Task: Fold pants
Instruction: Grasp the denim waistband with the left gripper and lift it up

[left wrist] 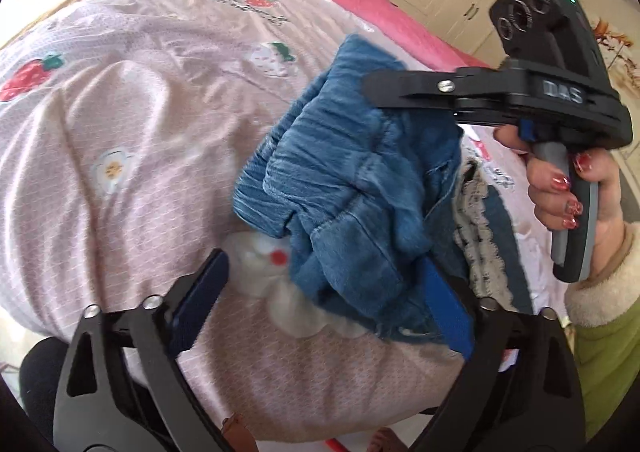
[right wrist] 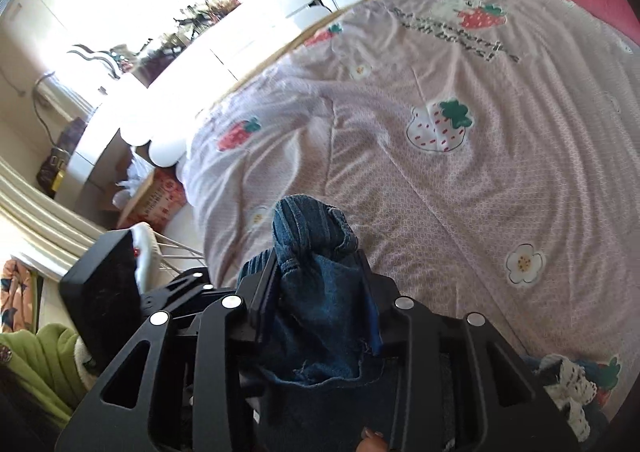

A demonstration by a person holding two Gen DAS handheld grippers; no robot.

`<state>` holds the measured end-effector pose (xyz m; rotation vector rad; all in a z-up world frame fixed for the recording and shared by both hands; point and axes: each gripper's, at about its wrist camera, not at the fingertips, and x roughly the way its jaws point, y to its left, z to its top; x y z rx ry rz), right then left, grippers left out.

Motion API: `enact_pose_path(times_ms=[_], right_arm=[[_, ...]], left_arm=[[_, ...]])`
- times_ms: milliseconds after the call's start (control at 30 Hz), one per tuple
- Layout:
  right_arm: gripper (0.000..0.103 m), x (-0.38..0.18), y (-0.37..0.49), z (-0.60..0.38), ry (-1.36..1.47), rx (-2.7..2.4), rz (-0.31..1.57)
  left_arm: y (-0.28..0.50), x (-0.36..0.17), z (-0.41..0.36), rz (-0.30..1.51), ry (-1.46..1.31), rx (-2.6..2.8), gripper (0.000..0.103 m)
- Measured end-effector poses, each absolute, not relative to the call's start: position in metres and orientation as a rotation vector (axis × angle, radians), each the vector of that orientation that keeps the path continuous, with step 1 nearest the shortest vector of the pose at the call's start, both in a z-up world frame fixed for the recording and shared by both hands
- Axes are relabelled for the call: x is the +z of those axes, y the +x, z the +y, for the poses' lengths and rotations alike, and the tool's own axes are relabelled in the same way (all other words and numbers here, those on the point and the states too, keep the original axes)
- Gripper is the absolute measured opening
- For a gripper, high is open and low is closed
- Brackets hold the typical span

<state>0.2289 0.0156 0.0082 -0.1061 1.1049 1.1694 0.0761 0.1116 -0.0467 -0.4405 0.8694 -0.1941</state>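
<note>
At frame centre the right gripper (right wrist: 316,280) pinches a bunched edge of the blue denim pants (left wrist: 352,187) to lift them off the pink strawberry bedspread (left wrist: 132,155), while the left gripper (left wrist: 332,308) gapes wide, holding nothing, beneath the hanging cloth.

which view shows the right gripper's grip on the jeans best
The right wrist view: the right gripper is seen closed on a bunched fold of the jeans, denim filling the gap between its fingers. The left wrist view shows it side-on, with the jeans hanging below.
</note>
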Motion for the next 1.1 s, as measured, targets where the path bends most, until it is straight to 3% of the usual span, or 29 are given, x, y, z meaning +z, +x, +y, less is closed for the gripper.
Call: enact_pose_path(times_ms=[133, 200, 267, 667, 1100], right_arm=[[0.033, 0.021, 0.225, -0.002, -0.086, 1.192, 1.077], [0.033, 0.03, 0.222, -0.01, -0.09, 1.195, 1.056], [0.034, 0.038, 0.221, -0.023, -0.088, 1.184, 1.031], [0.035, 0.059, 0.222, -0.11, -0.013, 1.095, 0.975], [0.036, 0.032, 0.215, -0.188, 0.078, 1.021, 0.992]], left_arm=[[0.086, -0.04, 0.102, 0.845, -0.451, -0.254, 0.061], [0.09, -0.035, 0.097, 0.838, -0.45, -0.272, 0.036], [0.09, -0.026, 0.087, 0.816, -0.418, -0.271, 0.03], [0.091, 0.019, 0.014, 0.76, -0.231, -0.334, 0.03], [0.095, 0.012, -0.052, 0.811, -0.126, -0.394, 0.03]])
